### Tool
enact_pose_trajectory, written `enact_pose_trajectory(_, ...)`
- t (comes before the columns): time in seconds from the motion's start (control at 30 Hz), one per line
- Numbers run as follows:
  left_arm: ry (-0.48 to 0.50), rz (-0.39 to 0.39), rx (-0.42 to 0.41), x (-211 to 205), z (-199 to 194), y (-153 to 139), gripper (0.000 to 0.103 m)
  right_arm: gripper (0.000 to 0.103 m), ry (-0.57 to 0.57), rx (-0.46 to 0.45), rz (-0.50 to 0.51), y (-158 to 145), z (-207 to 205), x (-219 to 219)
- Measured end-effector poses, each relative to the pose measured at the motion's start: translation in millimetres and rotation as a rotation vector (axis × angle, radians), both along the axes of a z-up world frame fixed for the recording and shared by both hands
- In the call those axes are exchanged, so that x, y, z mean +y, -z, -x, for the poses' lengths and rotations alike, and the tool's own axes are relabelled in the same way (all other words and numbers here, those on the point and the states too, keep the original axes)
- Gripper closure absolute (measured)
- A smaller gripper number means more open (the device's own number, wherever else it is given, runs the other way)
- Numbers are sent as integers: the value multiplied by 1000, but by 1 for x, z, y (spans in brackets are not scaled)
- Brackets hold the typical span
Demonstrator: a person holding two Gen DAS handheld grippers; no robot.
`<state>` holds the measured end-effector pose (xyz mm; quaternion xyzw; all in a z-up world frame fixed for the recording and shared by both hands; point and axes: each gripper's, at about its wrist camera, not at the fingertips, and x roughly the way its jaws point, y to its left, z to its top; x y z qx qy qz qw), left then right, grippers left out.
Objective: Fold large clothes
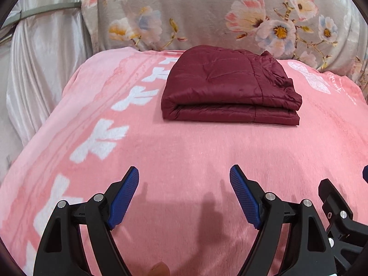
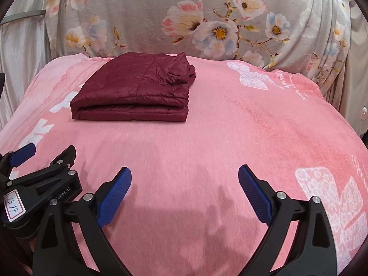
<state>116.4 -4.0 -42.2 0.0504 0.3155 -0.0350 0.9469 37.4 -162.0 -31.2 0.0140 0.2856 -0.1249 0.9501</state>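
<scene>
Okay, both tongs are spread wide with nothing between the blue pads. My left gripper (image 1: 184,172) hangs over the pink blanket (image 1: 184,151), pads apart, holding nothing, and I can't tell if the tips touch the blanket or sit just above it. My right gripper (image 2: 184,172) is the same: pads splayed, gap bare, only pink fleece showing between them.

From the right wrist view I see the left gripper's black frame at the lower left, just beside mine, with a blue pad (image 2: 23,154) sticking up and a white sticker (image 2: 13,203) with handwritten numbers on it. From the left wrist view a bit of the right gripper's black frame (image 1: 338,209) pokes in at the lower right edge.

The maroon jacket (image 1: 230,89) sits folded in a neat stacked rectangle on the blanket, well ahead of both tongs, toward the far edge of the bed. Folded edge faces me, bunched fabric on its right side. In the right wrist view the jacket (image 2: 135,92) is left of centre. Neither gripper touches it.

Between the tongs and the jacket I see only flat blanket, with white prints (image 1: 101,138) running down its left side. Behind the jacket hangs a grey floral cloth (image 1: 207,11), and a shiny pale curtain (image 1: 46,57) is off to the left.
</scene>
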Motion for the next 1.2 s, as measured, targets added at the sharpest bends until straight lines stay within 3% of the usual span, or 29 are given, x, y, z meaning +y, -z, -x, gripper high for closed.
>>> enact_pose_trajectory(0.57, -9, -21, 32, -3, -1, 6, 24, 7, 5, 33, -18, 8, -4, -4)
enact_pose_trajectory(1.2, -21, -36, 13, -4, 1, 5, 26, 7, 11, 26, -8, 7, -3, -2)
